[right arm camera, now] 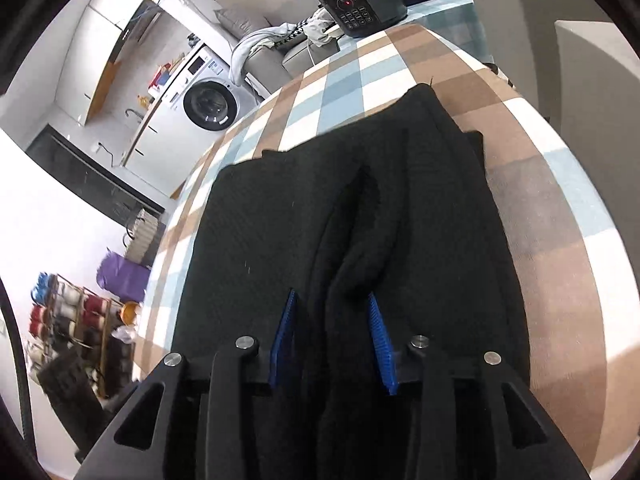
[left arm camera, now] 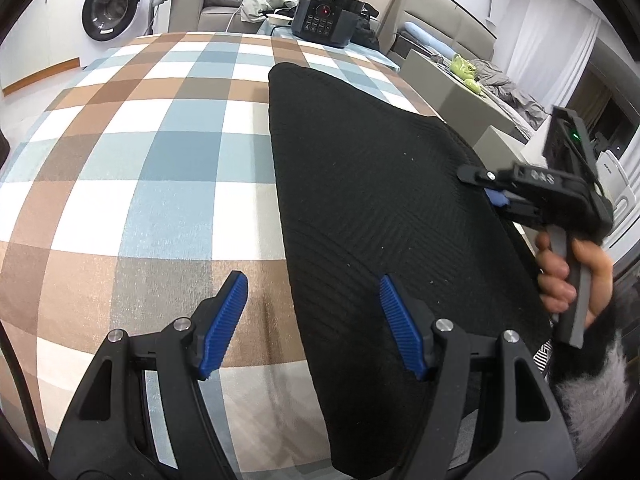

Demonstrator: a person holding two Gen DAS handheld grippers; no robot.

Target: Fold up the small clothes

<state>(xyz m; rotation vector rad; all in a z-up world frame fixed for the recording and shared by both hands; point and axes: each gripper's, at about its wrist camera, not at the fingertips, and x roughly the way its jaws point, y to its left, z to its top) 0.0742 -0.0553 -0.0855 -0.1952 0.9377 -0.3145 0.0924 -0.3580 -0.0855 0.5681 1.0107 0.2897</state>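
While the big checked tablecloth (left arm camera: 160, 168) covers the whole table, a black knitted garment (left arm camera: 372, 208) lies flat on it, near the table's right edge as the left wrist camera shows it. Far behind stand a washing machine (left arm camera: 112, 8) and a black cooker (left arm camera: 324, 16).

From the right wrist camera, the garment (right arm camera: 280, 220) has a raised ridge of cloth (right arm camera: 356, 248) running down its middle. That ridge sits between the blue pads of the right gripper (right arm camera: 334, 340). The pads stand partly apart, and I cannot tell if they press on the ridge or only stand beside it. A hand (left arm camera: 560, 276) holds this gripper at the garment's right side.

The left gripper (left arm camera: 312, 320) hangs over the garment's left edge. Its jaws are wide apart and hold nothing. One pad is over the tablecloth and the other is over the black knit.

I think the step now is to pinch the cloth and fold it over. To do it well, the right gripper should bite the whole ridge, not just the top layer. The left gripper should catch the near edge too, so both sides lift together and the fold lands straight.
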